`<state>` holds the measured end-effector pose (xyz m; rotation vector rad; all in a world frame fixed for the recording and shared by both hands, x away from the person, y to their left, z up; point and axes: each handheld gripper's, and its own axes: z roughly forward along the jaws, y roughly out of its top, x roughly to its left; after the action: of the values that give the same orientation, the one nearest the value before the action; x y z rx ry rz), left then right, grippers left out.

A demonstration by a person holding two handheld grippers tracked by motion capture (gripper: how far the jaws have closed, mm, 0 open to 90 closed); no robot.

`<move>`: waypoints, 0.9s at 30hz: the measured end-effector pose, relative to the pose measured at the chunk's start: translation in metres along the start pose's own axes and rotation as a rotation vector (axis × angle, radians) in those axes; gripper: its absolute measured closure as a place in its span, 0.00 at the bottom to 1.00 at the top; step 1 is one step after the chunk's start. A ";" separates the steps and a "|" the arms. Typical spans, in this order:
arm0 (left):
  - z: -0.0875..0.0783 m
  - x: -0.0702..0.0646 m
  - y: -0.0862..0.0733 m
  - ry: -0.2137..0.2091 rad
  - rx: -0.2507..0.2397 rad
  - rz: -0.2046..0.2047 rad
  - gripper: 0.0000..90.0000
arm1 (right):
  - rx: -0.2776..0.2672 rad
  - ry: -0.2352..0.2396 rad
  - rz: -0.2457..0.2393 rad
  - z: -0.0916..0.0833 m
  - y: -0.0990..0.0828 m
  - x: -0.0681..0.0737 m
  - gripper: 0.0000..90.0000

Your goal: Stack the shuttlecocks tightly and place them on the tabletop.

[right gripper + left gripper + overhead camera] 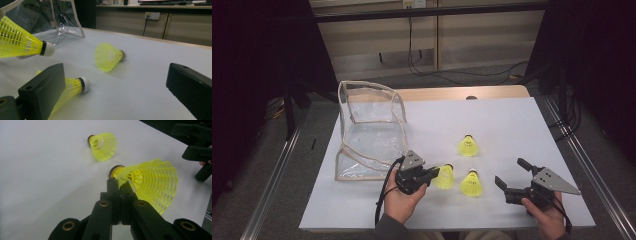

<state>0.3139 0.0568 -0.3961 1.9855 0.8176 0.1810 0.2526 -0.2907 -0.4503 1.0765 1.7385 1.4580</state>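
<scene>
Three yellow shuttlecocks are out on the white table. My left gripper (434, 172) is shut on the mesh skirt of one shuttlecock (445, 176), holding it just above the surface. In the left gripper view its jaws (120, 182) pinch the skirt near the cork of the held shuttlecock (150, 182). A second shuttlecock (468, 146) lies farther back, and a third shuttlecock (472, 184) lies between the two grippers. My right gripper (511, 172) stands open at the front right, holding nothing. Its jaws (115, 75) are spread wide, facing the loose shuttlecocks (108, 56) (72, 87).
A clear plastic bag (371, 131) with beige trim stands open at the table's left, also seen in the right gripper view (57, 22). The white table (512, 120) ends near both hands at the front. Cables run along the floor behind.
</scene>
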 end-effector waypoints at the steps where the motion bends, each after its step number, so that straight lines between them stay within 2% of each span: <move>1: 0.001 0.000 0.001 0.002 -0.003 0.000 0.99 | 0.001 0.001 -0.001 0.000 0.000 0.000 0.02; 14: 0.017 -0.003 0.010 0.018 -0.012 -0.024 0.99 | -0.001 0.002 -0.006 -0.001 0.001 0.002 0.02; 27: 0.032 0.001 0.017 0.053 -0.020 -0.058 0.99 | 0.001 0.005 -0.011 -0.001 0.001 0.002 0.02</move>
<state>0.3369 0.0288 -0.3994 1.9428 0.9030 0.2073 0.2507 -0.2894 -0.4491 1.0629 1.7465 1.4544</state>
